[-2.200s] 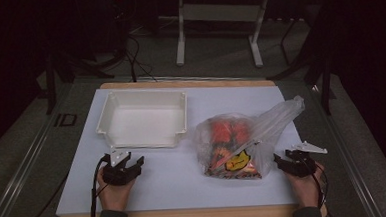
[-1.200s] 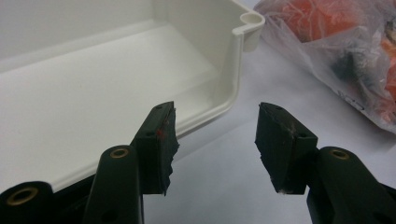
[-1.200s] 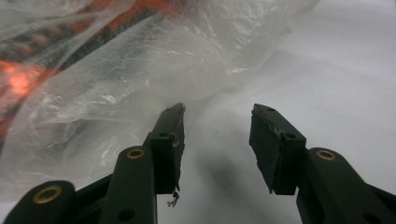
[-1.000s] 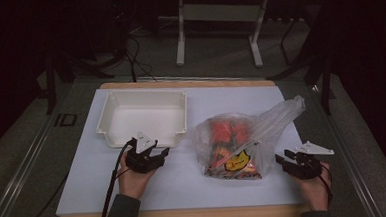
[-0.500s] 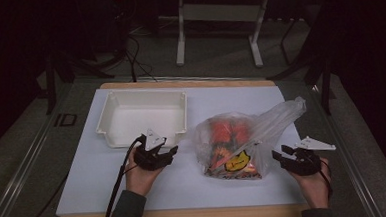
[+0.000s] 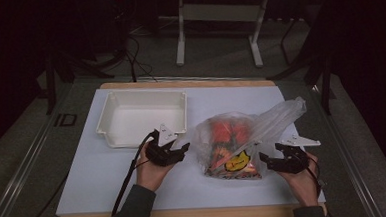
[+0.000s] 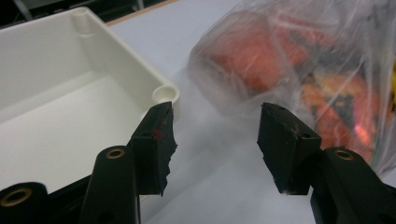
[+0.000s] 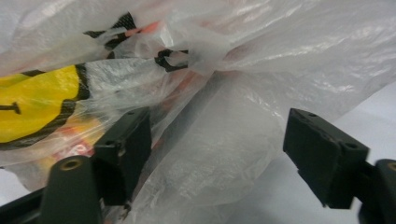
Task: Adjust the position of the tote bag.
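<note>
Near the middle of the white table [image 6: 99,173], the left gripper [image 6: 182,150] hovers with its jaws spread wide and nothing between them. It sits at about nine o'clock from the clear plastic bag [image 6: 242,136] and just beside it, while the white tray [image 6: 131,119] lies at roughly eleven o'clock from this gripper. At about four o'clock from the bag, the right gripper [image 6: 265,161] has just been opening its jaws; they now stand wide apart. In the right gripper view, loose film of the bag [image 8: 224,158] lies between them, brushing the left jaw, with neither pad pressing on it. Orange and yellow packets [image 6: 231,151] inside the bag are blurred by the crinkled film, so their print is hard to make out. Both forearms are cut off at the bottom edge of the high view.
</note>
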Tool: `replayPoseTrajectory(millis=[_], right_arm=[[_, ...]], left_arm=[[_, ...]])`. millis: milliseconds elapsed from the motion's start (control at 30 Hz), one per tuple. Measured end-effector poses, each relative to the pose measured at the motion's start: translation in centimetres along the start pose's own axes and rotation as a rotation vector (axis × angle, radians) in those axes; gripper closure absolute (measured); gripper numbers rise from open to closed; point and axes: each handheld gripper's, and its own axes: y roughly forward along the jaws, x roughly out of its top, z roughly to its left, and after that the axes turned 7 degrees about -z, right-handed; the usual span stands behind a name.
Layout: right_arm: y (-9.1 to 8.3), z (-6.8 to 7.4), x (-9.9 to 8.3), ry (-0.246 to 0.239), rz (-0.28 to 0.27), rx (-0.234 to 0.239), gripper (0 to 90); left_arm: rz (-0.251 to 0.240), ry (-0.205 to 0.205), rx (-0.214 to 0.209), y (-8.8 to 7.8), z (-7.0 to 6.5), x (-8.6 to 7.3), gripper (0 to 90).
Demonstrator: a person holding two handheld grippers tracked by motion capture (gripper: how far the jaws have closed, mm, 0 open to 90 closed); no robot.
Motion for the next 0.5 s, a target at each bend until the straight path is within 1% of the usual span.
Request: replayPoseTrajectory(millis=[67, 100, 167, 233, 300, 333, 367, 500], right_arm=[[0.2, 0.0, -0.1, 0.011, 0.004, 0.002, 22.2], [0.4, 0.0, -0.1, 0.012, 0.017, 0.007, 22.7], [0.5, 0.0, -0.2, 0.01, 0.02, 0.009, 23.4], [0.7, 0.0, -0.2, 0.009, 0.03, 0.012, 26.4], [0.8, -0.2, -0.3, 0.018, 0.036, 0.014, 28.9], [0.8, -0.4, -0.5, 0.026, 0.042, 0.021, 31.9], [0.8, -0.4, -0.5, 0.026, 0.042, 0.021, 31.9], [1.0, -0.7, -0.8, 0.028, 0.047, 0.028, 39.2]], left_arm=[[-0.003, -0.002, -0.007, 0.3, -0.2, 0.2, 45.8], [0.0, -0.002, -0.01, 0.5, -0.3, 0.2, 45.5], [0.007, 0.008, -0.015, 0.9, -0.6, 0.4, 45.5], [0.009, 0.014, -0.019, 1.3, -0.8, 0.6, 45.3], [0.013, 0.021, -0.022, 1.6, -1.1, 0.8, 44.8], [0.013, 0.022, -0.023, 1.7, -1.1, 0.9, 44.0], [0.014, 0.024, -0.024, 1.9, -1.2, 1.0, 44.0], [0.029, 0.04, -0.032, 2.6, -1.7, 1.3, 43.5]])
